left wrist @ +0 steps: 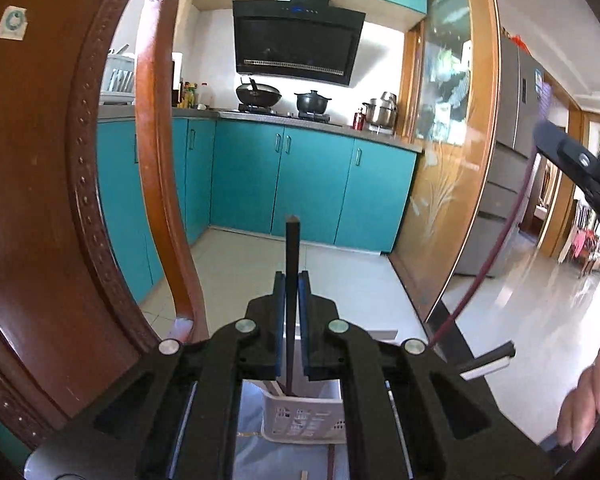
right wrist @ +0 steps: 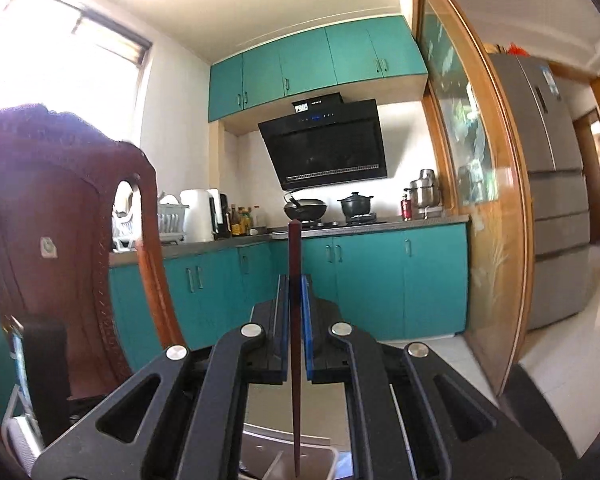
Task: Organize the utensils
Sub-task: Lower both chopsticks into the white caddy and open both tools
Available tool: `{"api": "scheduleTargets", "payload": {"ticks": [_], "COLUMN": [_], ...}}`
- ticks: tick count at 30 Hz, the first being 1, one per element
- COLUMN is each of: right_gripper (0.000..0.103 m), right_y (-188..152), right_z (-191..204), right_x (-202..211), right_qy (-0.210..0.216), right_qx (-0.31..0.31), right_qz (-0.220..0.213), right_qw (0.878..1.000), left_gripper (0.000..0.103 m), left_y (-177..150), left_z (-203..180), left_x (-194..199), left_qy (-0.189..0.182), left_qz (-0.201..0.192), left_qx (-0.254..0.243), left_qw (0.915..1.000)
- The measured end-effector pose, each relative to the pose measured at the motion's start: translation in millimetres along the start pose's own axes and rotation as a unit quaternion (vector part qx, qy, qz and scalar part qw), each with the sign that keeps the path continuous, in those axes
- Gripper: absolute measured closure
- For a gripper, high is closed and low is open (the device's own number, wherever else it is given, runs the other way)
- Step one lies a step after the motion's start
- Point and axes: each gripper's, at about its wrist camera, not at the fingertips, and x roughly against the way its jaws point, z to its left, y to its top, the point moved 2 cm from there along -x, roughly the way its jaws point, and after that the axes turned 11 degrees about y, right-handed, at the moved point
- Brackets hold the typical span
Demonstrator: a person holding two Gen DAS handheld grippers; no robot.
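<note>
Teal cabinets (left wrist: 312,184) | grey countertop (left wrist: 380,136) | pale tiled floor (left wrist: 340,272) | wooden chair (left wrist: 40,200)

Table with a pale blue cover, seen only in strips below each camera

In the left wrist view the table (left wrist: 256,452) carries a white perforated plastic basket (left wrist: 304,420) with a printed label on its wall, and just in front of it lie a dark reddish chopstick (left wrist: 332,462) and a short pale stick end (left wrist: 304,475). The table's dark edge (left wrist: 460,344) runs off to the right. In the right wrist view the basket's white rim (right wrist: 320,450) shows, sitting on the table.
</note>
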Motion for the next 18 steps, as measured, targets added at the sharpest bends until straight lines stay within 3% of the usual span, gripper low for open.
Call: {"api": "scheduleTargets", "payload": {"ticks": [8,13,18], "right_gripper": [0.096,0.096,0.083], "right_y": [-35.0,-43.8,-40.4], "right_z": [0.4,1.2,6.0], "right_x": [-21.8,-14.0,4.9], "right_qy": [0.02,0.032,0.034], "right_qx": [0.01,0.005,0.012], "right_qz": [0.039,0.061,0.056], "right_qw": [0.999,0.998,0.998], "left_gripper": [0.096,0.096,0.096], "left_y": [-11.7,-12.9,-22.6], "left_z": [-1.6,6.1,11.0], "left_x": [10.9,21.8,28.9], "left_qy": [-0.012,-0.017,-0.013], "left_qz": [-0.018,-0.026,-0.024], "left_qx": [-0.012,-0.005,-0.006], "left_qw": [0.9997,0.9995,0.9996]}}
